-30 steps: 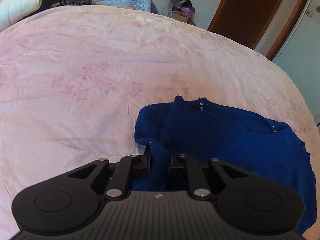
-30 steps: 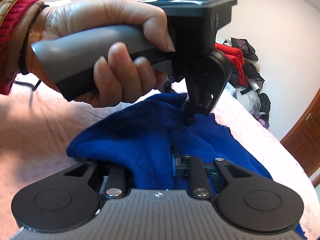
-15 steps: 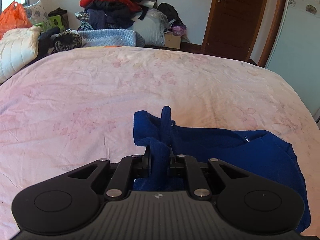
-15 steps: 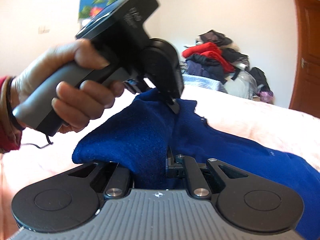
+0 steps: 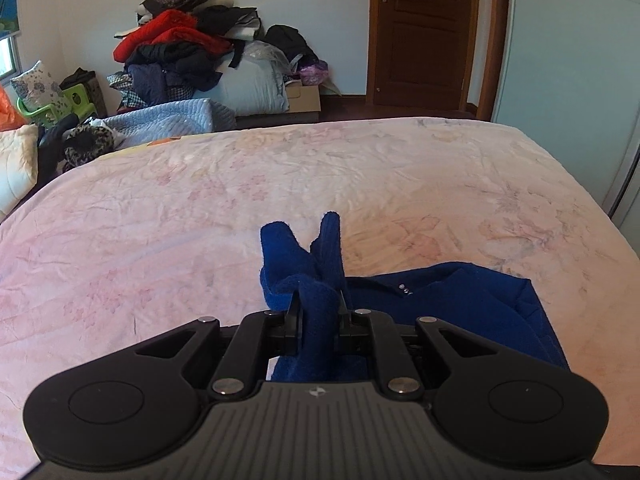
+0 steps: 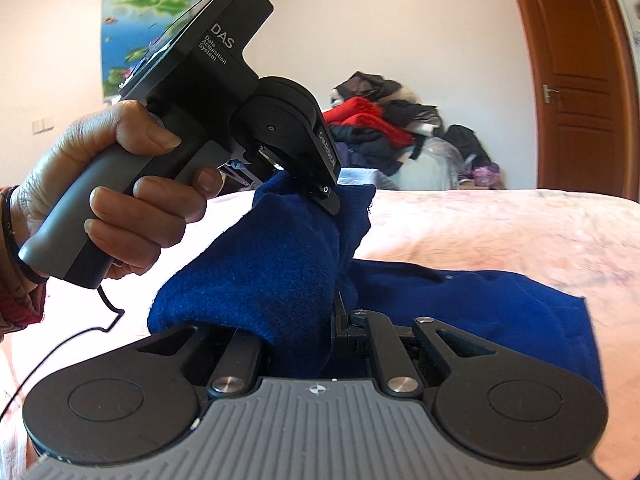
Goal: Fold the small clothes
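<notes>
A small dark blue knit sweater (image 5: 460, 304) lies on the pink floral bed (image 5: 200, 208). My left gripper (image 5: 318, 312) is shut on a bunched edge of it, and cloth sticks up between the fingers. My right gripper (image 6: 304, 332) is shut on another part of the sweater (image 6: 272, 272), which covers its left finger. In the right wrist view the left gripper (image 6: 320, 200) shows held by a hand (image 6: 120, 200), pinching the sweater's upper edge above the bed. The rest of the sweater trails down to the right (image 6: 500, 304).
A pile of clothes and bedding (image 5: 188, 60) sits beyond the far edge of the bed. A wooden door (image 5: 424, 32) is at the back right. A white quilt (image 5: 16, 168) lies at the left. A cable (image 6: 60, 344) hangs from the left gripper's handle.
Both grippers have lifted and tilted up with the sweater; the views now show the room's far wall. The sweater's held edge has risen off the bed.
</notes>
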Motion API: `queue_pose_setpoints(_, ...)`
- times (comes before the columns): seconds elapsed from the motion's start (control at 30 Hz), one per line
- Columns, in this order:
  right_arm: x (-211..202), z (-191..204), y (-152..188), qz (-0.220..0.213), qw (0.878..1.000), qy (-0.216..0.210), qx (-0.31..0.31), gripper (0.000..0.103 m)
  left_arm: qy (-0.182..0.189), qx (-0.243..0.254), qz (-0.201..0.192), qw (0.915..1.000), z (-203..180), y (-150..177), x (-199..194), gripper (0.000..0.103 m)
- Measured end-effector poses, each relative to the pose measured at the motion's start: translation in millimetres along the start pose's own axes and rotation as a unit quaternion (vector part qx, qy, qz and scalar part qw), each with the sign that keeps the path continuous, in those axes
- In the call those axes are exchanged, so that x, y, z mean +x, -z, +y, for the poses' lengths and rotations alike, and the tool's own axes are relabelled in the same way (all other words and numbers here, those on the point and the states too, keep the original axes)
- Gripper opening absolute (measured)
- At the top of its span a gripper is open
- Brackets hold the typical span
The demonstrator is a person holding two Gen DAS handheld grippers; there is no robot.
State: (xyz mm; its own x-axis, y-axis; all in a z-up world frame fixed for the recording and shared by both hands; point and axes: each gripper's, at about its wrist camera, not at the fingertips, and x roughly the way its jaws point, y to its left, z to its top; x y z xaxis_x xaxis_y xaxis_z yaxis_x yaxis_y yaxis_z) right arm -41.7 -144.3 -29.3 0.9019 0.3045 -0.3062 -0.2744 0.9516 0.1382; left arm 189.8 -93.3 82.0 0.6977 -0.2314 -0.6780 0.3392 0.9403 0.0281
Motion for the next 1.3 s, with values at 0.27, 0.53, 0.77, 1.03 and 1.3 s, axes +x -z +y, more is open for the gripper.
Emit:
queue_pose_setpoints(0.27,-1,4,5,-0.004,0.999,0.022,0.036,0.013,0.014,0.029,0.013,0.9994,-53,-3,14,0.012)
queue_pose_setpoints(0.53,-2,-20,12,0.003,0.996,0.034,0.086,0.013,0.018,0.061,0.02,0.9978,-103,-1,34,0.012)
queue_pose_setpoints(0.77,7,-44,13,0.009,0.991,0.039,0.126,0.013,0.022,0.076,0.029,0.9964,-137,4,56,0.012)
queue_pose_setpoints(1.03,3,-75,28,0.022,0.974,0.027,0.226,0.013,0.051,0.086,0.042,0.9941,-161,14,76,0.013)
queue_pose_setpoints(1.3,7,-94,39,0.047,0.959,0.026,0.28,0.029,0.117,0.053,0.039,0.9909,-152,-1,70,0.04)
